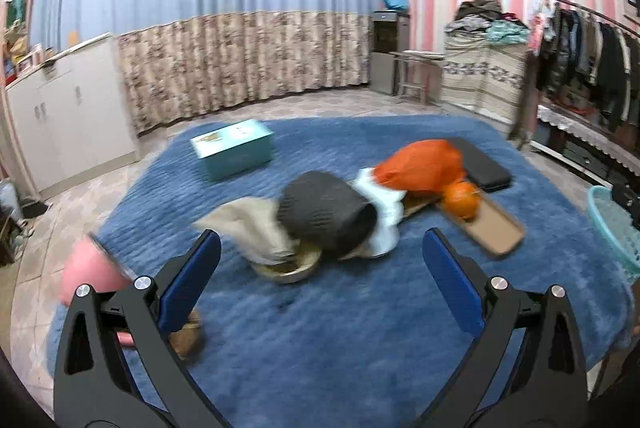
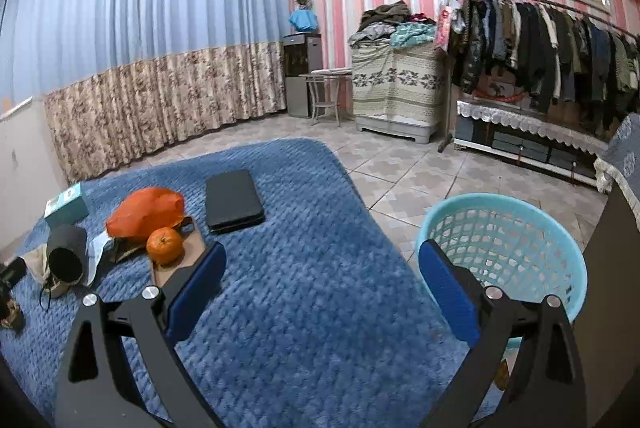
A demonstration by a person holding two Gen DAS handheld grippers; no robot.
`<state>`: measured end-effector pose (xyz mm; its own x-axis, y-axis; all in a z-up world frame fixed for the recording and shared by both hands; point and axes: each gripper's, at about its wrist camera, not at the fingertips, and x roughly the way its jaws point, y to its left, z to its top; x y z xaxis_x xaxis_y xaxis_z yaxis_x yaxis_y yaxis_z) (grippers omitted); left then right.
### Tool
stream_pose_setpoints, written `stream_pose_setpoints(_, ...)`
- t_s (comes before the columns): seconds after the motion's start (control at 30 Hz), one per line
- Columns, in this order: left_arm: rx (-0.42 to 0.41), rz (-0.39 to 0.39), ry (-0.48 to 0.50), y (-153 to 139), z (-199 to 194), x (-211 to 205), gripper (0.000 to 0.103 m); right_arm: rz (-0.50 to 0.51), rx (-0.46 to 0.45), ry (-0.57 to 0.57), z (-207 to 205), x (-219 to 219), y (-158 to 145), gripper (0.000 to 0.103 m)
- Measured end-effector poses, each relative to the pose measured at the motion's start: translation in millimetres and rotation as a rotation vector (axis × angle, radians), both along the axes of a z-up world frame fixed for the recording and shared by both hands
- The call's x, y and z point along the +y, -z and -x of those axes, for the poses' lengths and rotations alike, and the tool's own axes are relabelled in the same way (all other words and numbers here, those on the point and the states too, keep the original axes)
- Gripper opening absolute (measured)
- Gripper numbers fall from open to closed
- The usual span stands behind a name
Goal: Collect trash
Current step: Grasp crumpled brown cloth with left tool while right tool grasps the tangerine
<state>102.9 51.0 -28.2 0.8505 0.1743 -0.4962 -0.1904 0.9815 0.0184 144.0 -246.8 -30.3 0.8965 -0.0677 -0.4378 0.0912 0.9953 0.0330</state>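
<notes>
1. Ahead of the left gripper, jaws spread wide and holding nothing, a clutter pile sits on the blue blanket: a dark grey roll tipped on its side, beige cloth spilling into a metal bowl, white paper behind. Frame is motion-blurred, so edges are soft.
2. Same view, ahead and to the right: orange bag and an orange on a cardboard tray whose long axis runs away to the left. Black case beyond it; teal box far ahead-left. Brown scrap lies just under the left finger; a pink object further left, too blurred to identify.
3. Right view: right gripper likewise wide open and empty. Mesh basket stands off the blanket's edge, just ahead-right, partly behind the right finger. Pile, bag and orange lie well off to the left.
4. Judgement: the pile lies dead ahead of the left gripper and between its fingers' line; left hand is clearly nearer the trash, right hand nearer the basket. The roll's axis points roughly toward the camera and to the right, so a grasp across its side looks workable. Loose cloth may drag the bowl.
</notes>
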Motion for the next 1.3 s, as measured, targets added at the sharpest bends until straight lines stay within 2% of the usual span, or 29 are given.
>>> stream_pose_setpoints(0.23, 0.027, 0.023, -0.076, 24, 24, 54, 0.097, 0.07, 0.03, -0.049, -4, 17, 4, 0.095)
stream_pose_setpoints(0.33, 0.041, -0.001, -0.104, 33, 31, 66, 0.097, 0.082, 0.038, -0.065, -5, 22, 4, 0.095)
stream_pose_setpoints(0.5, 0.077, 0.024, -0.126, 50, 34, 87, 0.091, 0.097, 0.051, -0.084, -8, 30, 6, 0.095)
stream_pose_setpoints(0.6, 0.1, 0.04, -0.136, 58, 30, 92, 0.084, 0.102, 0.059, -0.099, -9, 36, 7, 0.095)
stream_pose_setpoints(0.8, 0.137, 0.013, -0.121, 71, 19, 88, 0.065, 0.124, 0.064, -0.125, -10, 44, 7, 0.095)
stream_pose_setpoints(0.97, 0.133, 0.007, -0.122, 70, 11, 92, 0.049, 0.105, 0.076, -0.128, -12, 45, 10, 0.095)
stream_pose_setpoints(1.3, 0.084, -0.013, -0.059, 53, 9, 73, 0.048, 0.108, 0.107, -0.189, -37, 61, 16, 0.095)
